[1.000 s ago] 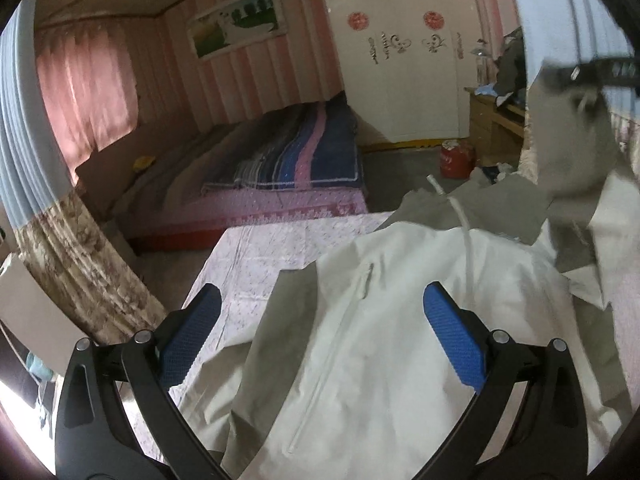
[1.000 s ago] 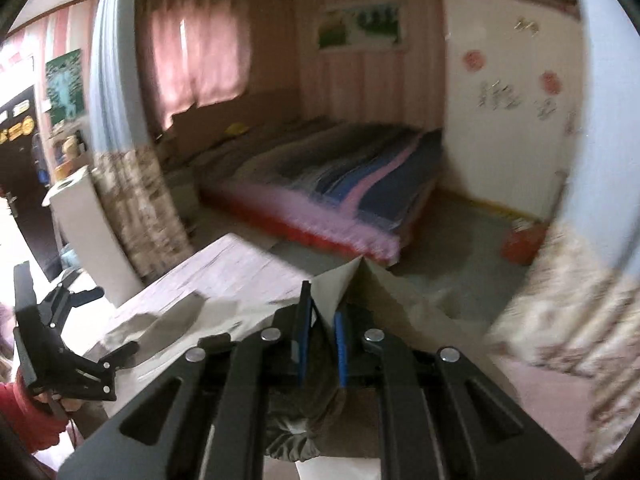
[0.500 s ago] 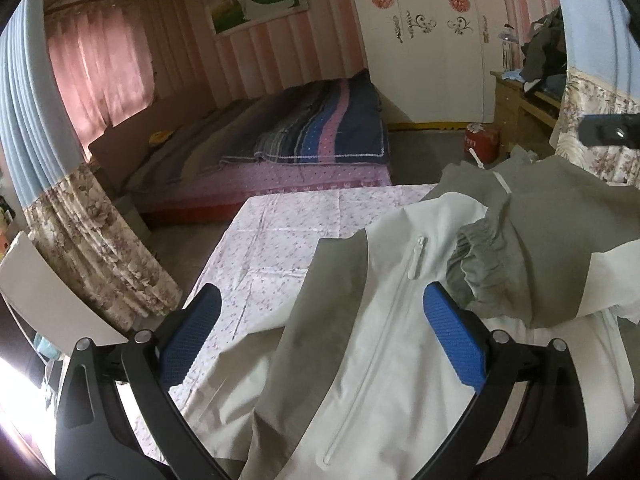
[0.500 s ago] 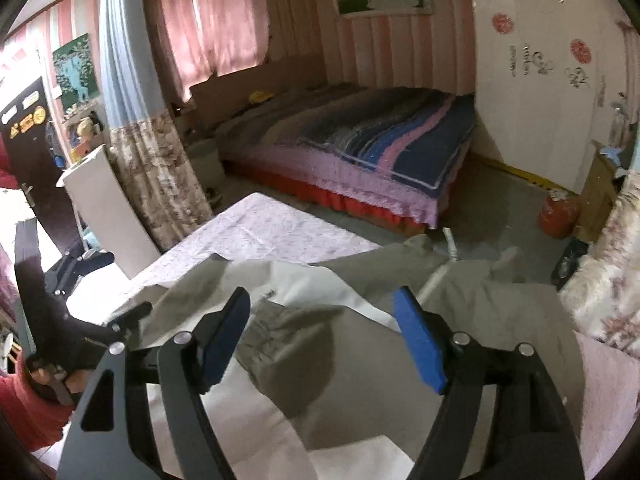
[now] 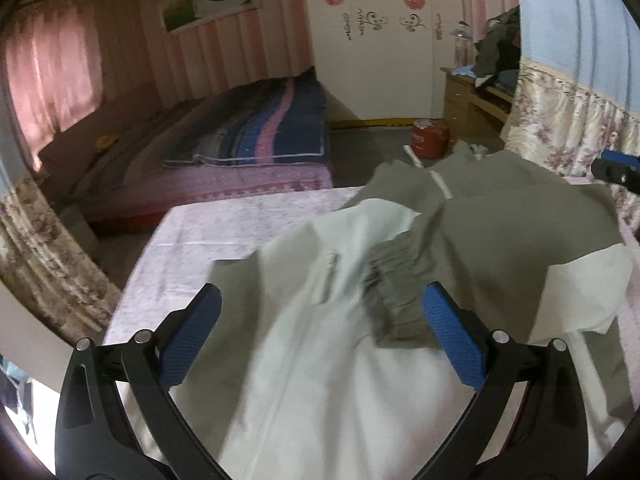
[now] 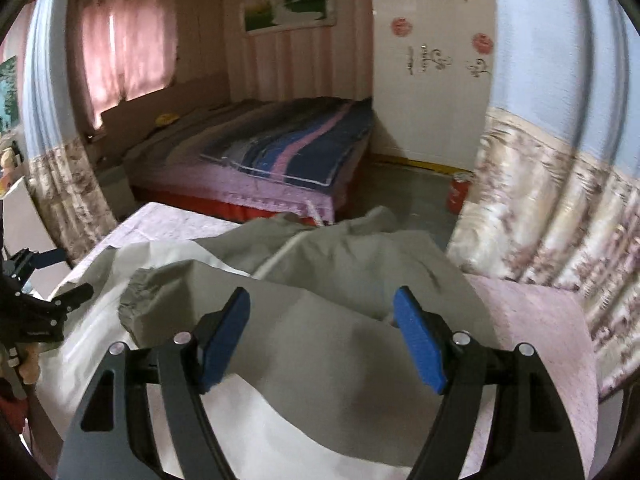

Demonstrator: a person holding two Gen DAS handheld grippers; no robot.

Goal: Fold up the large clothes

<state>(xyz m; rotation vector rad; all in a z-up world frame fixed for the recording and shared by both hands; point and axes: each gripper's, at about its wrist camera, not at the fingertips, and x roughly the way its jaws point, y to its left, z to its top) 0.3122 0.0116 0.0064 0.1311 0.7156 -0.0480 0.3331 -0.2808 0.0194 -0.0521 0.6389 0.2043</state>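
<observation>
We see a two-tone jacket, cream body w/ olive-grey panels, lying spread on the tabletop, which has a pink floral cloth. One olive sleeve is folded across the jacket's front, its gathered cuff resting on the cream part near the zip.

Left hand-held gripper: jaws spread wide, above the cream front, nothing pinched; blue pads either side of the cuff area, not pressing.

Right hand-held gripper: jaws spread too, over the folded sleeve, fabric below them but not clamped. In the right wrist view we see the left one at the far-left edge, w/ part of a hand under it.

Behind: a bed w/ striped blanket, a red canister on the floor.
</observation>
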